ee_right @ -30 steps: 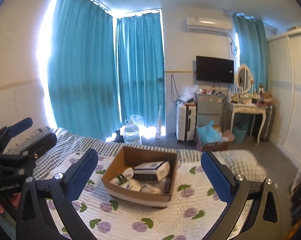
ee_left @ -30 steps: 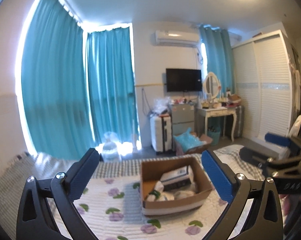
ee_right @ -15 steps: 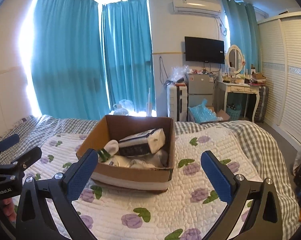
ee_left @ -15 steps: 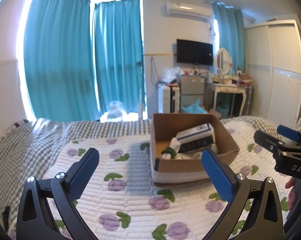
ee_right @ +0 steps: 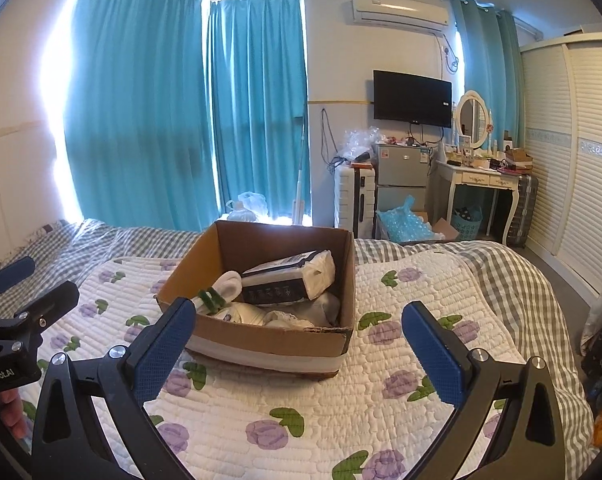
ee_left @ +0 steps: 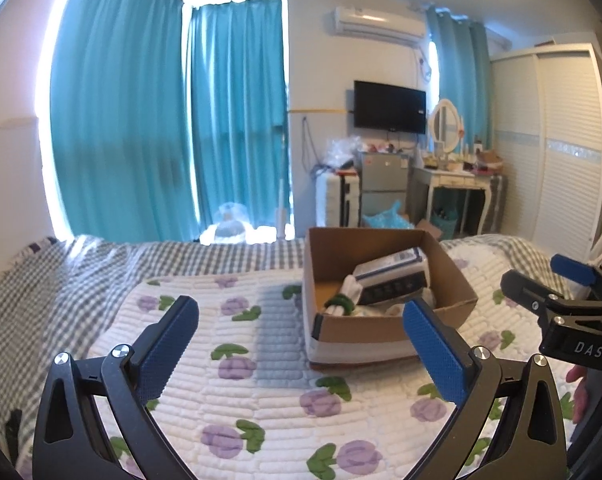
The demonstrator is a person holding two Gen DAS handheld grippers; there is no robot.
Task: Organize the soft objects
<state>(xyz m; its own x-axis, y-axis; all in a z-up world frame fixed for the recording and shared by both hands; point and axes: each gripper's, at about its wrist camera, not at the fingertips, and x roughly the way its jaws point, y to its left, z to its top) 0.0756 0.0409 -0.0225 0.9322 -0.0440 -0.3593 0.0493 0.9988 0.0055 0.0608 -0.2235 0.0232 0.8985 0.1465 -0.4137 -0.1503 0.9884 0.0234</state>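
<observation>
A bedroom with teal curtains [ee_right: 257, 100] behind a bed [ee_right: 513, 280]; the bed is covered by a white quilt [ee_right: 301, 408] printed with purple flowers, and a grey checked sheet shows around it. On the quilt stands an open cardboard box [ee_right: 269, 346], a little past the middle of the bed. Inside the box a wrapped pack of tissues [ee_right: 291, 278] lies tilted on top of other things. Beside it on the left is a rolled white sock [ee_right: 227, 282] and a green clip [ee_right: 212, 298] near the front left corner. Under them lie some white soft pieces [ee_right: 285, 316]; I cannot tell what each one is.

The left claw [ee_left: 301, 354] is spread wide and holds nothing; it hangs over the quilt, with the box in front of its right finger. The right claw [ee_right: 299, 354] is also spread wide and empty, and the front wall of the box lies between its two fingers, further away. The quilt to the left of the box and in front of it is flat. Each claw appears at the side edge of the other camera's view.
</observation>
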